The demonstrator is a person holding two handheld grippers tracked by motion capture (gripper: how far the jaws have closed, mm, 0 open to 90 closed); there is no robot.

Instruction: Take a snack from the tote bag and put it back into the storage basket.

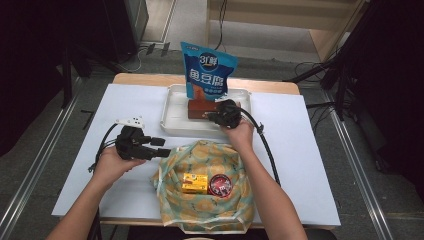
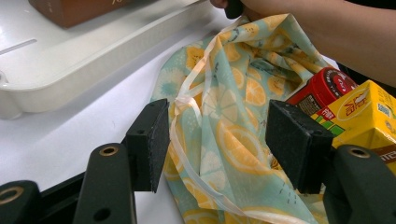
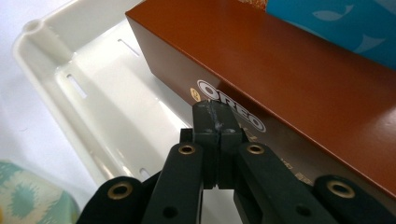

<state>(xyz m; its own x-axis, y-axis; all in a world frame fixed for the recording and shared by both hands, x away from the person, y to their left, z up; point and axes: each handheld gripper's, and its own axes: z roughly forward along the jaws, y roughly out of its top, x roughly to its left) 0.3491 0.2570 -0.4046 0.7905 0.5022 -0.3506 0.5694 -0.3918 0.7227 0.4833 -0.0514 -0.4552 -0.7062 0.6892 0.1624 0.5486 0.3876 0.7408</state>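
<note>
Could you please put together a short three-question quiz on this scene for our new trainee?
1. True or false: the right tool is shut with its tips at the brown Oreo box.
2. What lies between the open jaws of the left tool? A) the white tray B) the lemon-print bag C) the blue pouch
3. Which two items lie on the lemon-print bag?

Key
1. True; nothing is between its jaws.
2. B; the bag's cloth and ribbon sit between the pads, unpressed.
3. A yellow carton and a red-lidded tin.
</note>
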